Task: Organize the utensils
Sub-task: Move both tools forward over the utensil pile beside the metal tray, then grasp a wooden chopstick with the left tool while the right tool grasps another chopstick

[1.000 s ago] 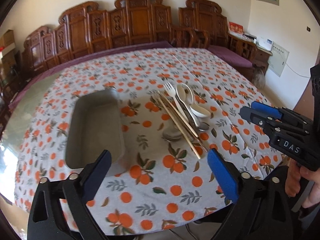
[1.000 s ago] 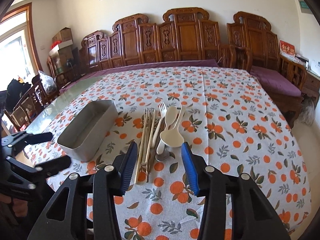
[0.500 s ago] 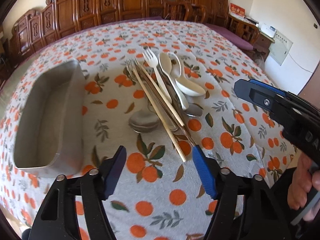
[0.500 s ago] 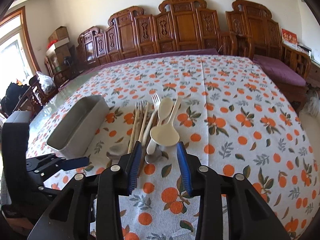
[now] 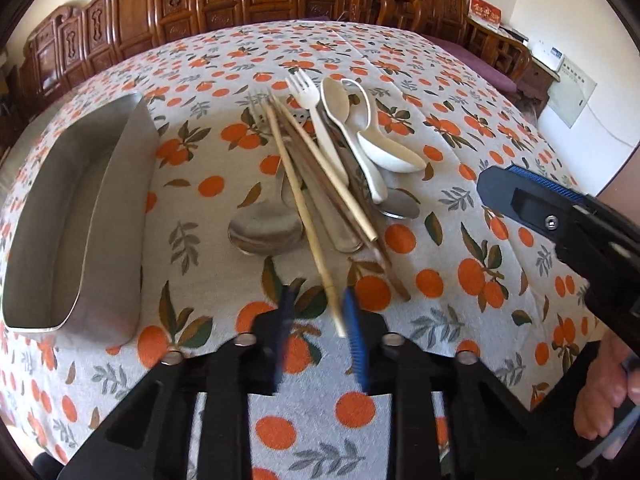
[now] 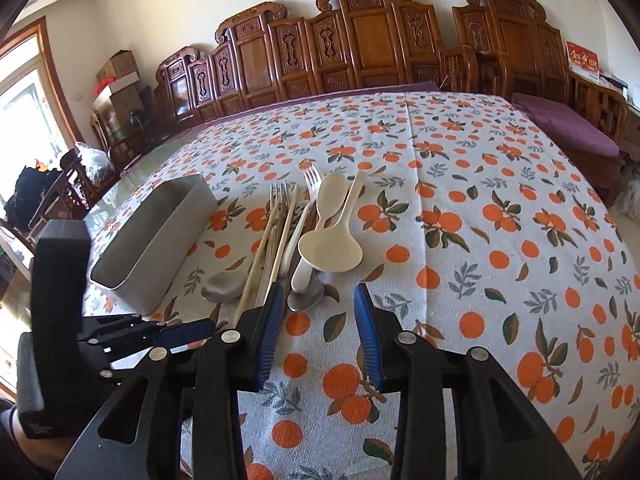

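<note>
- Left gripper [image 5: 318,328] was narrowed around the near end of one bamboo chopstick [image 5: 304,220]; firm contact unclear.
- Right gripper [image 6: 316,320] gaped, empty, just short of the utensil pile [image 6: 304,236].
- Steel tray [image 5: 76,216] lay to the left gripper's left.
- Risk: end-grip could pivot, dragging crossed chopsticks.

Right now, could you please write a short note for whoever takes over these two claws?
Left claw: nearly closed around the near end of a light chopstick, not clearly gripping it yet.
Right claw: open, holding nothing, above the cloth near the pile.
Metal tray: empty, to the left of the pile.
Forks, spoons and chopsticks lie heaped on the tablecloth.
Done: nothing sorted.
Left: move every utensil into the tray.
</note>
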{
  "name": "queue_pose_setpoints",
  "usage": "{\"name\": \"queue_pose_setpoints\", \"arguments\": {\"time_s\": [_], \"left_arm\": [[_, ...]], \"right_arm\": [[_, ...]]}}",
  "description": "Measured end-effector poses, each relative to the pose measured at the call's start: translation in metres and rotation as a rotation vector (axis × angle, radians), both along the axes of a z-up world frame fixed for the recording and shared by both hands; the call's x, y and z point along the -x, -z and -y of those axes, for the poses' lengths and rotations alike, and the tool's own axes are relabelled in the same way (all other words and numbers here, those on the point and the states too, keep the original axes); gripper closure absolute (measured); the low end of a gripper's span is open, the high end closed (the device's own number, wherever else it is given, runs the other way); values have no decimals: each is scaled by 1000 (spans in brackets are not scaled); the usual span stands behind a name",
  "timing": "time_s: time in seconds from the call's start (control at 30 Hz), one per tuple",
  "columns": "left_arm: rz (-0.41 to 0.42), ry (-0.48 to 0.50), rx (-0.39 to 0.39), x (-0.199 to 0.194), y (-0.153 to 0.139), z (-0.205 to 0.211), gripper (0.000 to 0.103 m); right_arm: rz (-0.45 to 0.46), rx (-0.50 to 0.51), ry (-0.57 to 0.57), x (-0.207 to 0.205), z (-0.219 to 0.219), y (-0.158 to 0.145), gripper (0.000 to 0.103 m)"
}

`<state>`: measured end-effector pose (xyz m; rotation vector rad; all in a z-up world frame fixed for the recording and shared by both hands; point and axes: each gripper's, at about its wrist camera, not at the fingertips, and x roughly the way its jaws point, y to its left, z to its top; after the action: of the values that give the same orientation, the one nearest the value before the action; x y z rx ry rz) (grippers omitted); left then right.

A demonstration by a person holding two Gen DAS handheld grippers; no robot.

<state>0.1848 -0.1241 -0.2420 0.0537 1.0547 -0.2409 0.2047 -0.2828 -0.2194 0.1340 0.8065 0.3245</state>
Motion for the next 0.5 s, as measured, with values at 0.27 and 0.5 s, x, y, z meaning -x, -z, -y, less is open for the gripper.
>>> {"name": "queue_pose_setpoints", "arguments": {"time_s": [0.27,0.5], "left_arm": [[37,-10,25,13,-16,-25,99],[82,-17,61,25,-39,-44,99]], "right_arm": [[-6,-26,-69,-2,-20,3,69],[-30,-1,-127,-10,-45,14,81]]}}
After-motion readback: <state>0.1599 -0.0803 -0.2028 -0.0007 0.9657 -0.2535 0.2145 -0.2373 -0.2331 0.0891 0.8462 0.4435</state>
